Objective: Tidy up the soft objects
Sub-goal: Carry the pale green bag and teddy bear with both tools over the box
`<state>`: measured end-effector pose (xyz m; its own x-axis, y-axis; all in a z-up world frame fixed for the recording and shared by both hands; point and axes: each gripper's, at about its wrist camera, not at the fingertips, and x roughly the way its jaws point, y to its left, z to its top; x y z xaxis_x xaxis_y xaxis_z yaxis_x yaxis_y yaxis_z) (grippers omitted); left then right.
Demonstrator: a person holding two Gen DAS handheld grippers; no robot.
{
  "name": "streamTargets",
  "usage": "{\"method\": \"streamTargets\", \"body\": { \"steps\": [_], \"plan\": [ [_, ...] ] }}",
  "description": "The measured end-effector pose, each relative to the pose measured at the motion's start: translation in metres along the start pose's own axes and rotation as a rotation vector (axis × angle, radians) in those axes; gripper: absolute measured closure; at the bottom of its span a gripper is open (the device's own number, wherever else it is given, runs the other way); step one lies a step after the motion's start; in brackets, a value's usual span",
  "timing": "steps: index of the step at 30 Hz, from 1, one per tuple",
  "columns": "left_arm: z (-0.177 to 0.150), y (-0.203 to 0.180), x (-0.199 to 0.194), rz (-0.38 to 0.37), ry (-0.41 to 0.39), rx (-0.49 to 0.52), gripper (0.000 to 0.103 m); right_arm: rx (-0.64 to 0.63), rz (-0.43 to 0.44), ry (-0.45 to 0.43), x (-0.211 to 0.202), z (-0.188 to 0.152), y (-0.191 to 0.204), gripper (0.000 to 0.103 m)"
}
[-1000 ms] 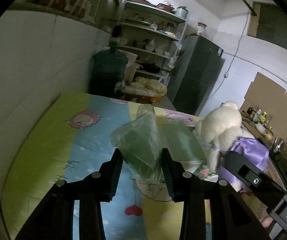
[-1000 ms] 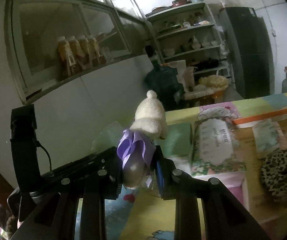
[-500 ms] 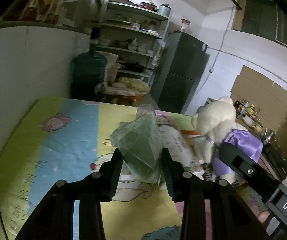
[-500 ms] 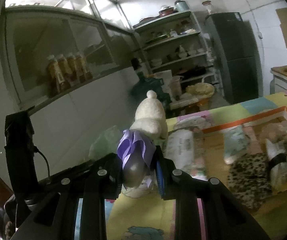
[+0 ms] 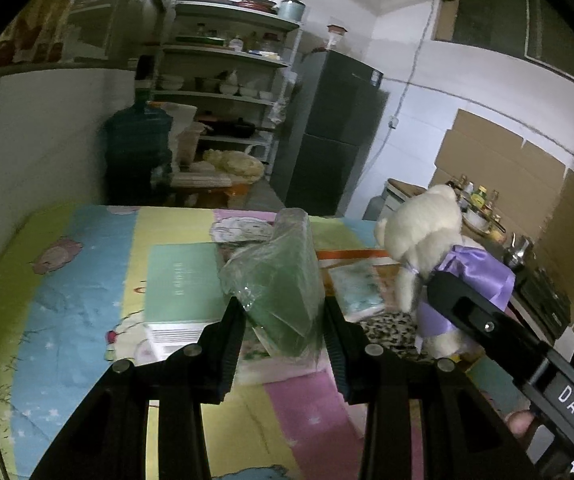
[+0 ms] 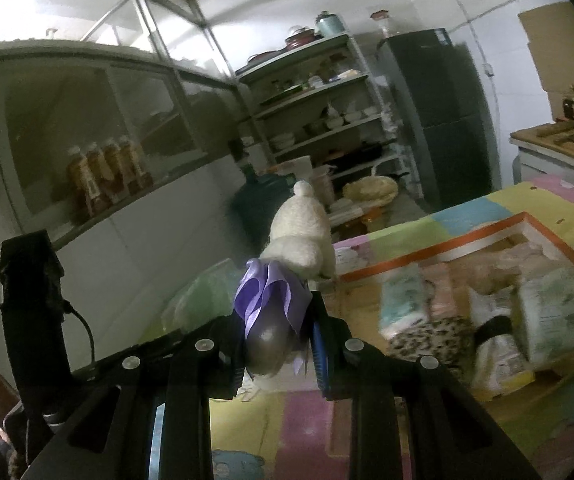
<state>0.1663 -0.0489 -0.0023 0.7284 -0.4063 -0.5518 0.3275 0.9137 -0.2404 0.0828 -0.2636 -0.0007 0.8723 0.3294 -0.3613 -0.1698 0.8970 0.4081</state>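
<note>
My left gripper (image 5: 283,320) is shut on a green soft pack in clear plastic wrap (image 5: 283,284), held above the colourful cartoon mat (image 5: 87,304). My right gripper (image 6: 275,340) is shut on a cream plush toy in a purple satin dress (image 6: 287,272), also held in the air. The plush toy shows at the right of the left wrist view (image 5: 427,240). An orange-rimmed box (image 6: 467,236) on the mat holds several soft packs and a leopard-print item (image 6: 423,340).
A flat green pack (image 5: 179,280) and a white pack (image 5: 175,336) lie on the mat. Behind stand a water jug (image 5: 135,152), kitchen shelves (image 5: 227,80) and a dark fridge (image 5: 335,132). A white wall runs along the left side.
Both grippers have swung to the right with their loads. The orange-rimmed box and its contents have come further into both views. Neither grip has changed.
</note>
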Motion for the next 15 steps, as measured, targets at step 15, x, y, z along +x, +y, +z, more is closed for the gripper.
{"method": "streamTargets", "body": {
  "steps": [15],
  "plan": [
    [-0.002,-0.064,0.039,-0.065,0.054,0.071,0.064,0.067,-0.078,-0.027,-0.023,0.008,-0.061,0.076]
  ]
}}
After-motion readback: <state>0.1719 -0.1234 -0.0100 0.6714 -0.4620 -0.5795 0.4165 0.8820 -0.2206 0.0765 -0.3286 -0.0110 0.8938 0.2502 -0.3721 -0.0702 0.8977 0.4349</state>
